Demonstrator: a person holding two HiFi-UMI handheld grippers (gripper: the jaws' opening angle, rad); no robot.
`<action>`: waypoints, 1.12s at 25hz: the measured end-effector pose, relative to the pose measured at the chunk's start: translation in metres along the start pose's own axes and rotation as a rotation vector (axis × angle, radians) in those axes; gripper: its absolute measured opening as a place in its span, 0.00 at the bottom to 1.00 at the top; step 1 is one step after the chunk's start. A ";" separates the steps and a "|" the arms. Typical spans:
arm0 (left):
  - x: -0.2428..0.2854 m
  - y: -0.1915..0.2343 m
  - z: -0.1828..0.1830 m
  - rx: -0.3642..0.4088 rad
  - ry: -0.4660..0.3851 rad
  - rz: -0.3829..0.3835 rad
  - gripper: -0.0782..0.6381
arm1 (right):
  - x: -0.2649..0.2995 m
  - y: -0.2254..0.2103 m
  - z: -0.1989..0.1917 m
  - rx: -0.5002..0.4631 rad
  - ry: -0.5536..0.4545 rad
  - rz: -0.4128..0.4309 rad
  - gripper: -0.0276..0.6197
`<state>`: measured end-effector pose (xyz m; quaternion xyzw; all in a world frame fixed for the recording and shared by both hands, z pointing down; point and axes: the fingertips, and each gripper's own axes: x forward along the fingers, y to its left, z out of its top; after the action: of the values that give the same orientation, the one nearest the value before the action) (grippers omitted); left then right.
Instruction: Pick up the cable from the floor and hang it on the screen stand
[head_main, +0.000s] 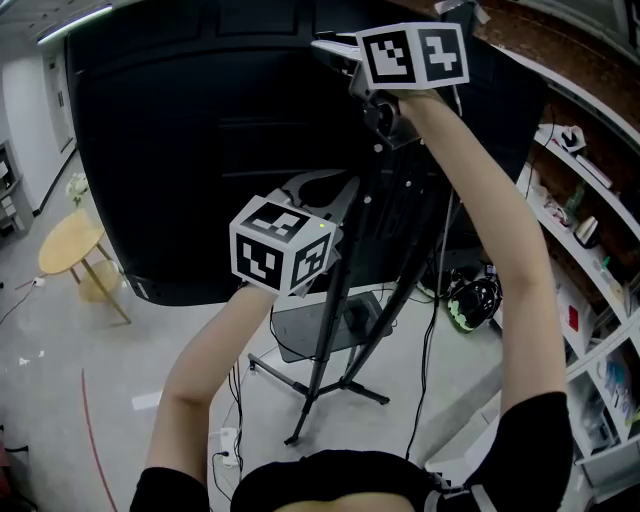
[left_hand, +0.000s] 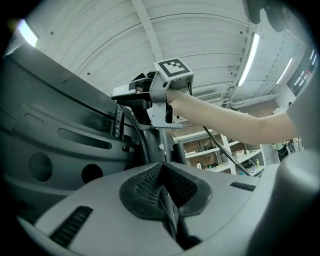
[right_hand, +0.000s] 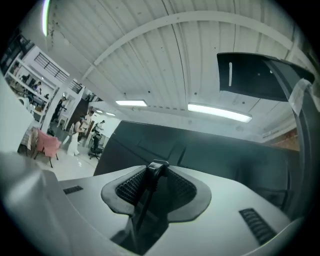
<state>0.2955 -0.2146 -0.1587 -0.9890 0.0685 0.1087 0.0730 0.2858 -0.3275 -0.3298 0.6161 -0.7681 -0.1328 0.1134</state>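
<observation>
Behind the black screen (head_main: 180, 150), left gripper (left_hand: 161, 180) and right gripper (right_hand: 156, 175) each clenched the cable (right_hand: 150, 200) between their jaws; hanging it on the stand (head_main: 325, 350) remained.

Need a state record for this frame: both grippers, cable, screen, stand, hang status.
right gripper: raised near the screen's top edge, jaws shut on the cable
left gripper: lower, jaws shut on a dark strand, apparently the same cable
cable run: hangs from the right gripper down beside the stand
screen: large, black, rear side facing the person
screen stand: black tripod on the floor
hang status: not released, both jaws grip it
</observation>
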 end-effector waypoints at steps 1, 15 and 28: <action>0.001 0.001 -0.003 0.002 0.006 -0.001 0.11 | 0.001 -0.004 -0.003 -0.023 0.012 -0.018 0.27; 0.009 0.012 -0.016 0.011 0.037 0.006 0.11 | -0.040 -0.045 -0.024 -0.277 0.108 -0.199 0.27; 0.010 0.030 0.001 0.072 0.039 0.063 0.11 | -0.108 -0.057 -0.046 -0.397 -0.029 -0.443 0.27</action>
<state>0.3004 -0.2455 -0.1658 -0.9851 0.1048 0.0891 0.1036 0.3770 -0.2371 -0.3079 0.7323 -0.5756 -0.3108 0.1891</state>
